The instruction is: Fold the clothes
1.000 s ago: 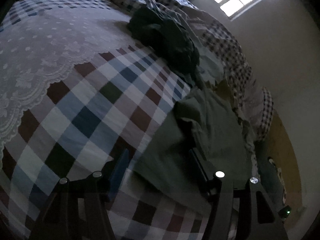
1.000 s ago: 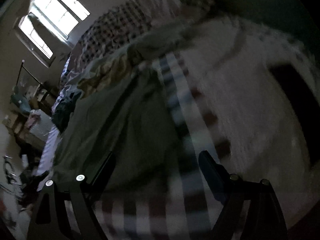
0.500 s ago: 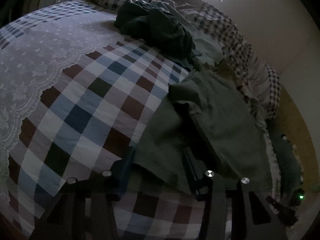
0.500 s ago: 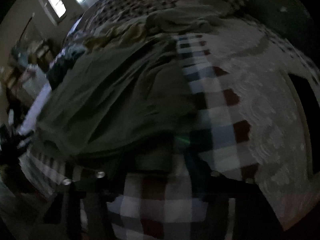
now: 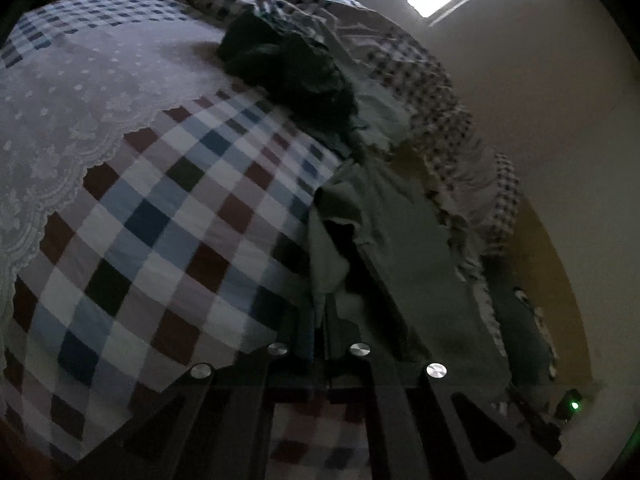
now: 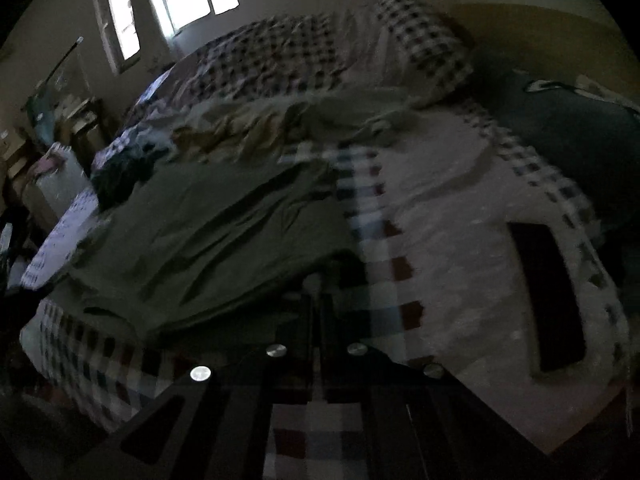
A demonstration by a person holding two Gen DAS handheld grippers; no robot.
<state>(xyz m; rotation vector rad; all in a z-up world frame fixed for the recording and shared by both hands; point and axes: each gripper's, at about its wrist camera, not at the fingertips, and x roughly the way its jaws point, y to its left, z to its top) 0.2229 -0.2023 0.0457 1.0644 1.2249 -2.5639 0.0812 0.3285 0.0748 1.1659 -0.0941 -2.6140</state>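
A shirt [image 5: 404, 248] is lying spread on the bed [image 5: 160, 216], with its near edge sitting between the closed fingers of the left claw [image 5: 318, 320] in the left view and its other near corner reaching the right claw [image 6: 316, 300] in the right view. Behind the shirt a heap of clothes [image 5: 292, 68] is resting on the bed, with a rumpled blanket [image 6: 280, 60] lying beyond it toward the wall under the window [image 6: 168, 4]. To the right of the shirt in the right view, a pillow [image 6: 424, 48] is lying at the far corner.
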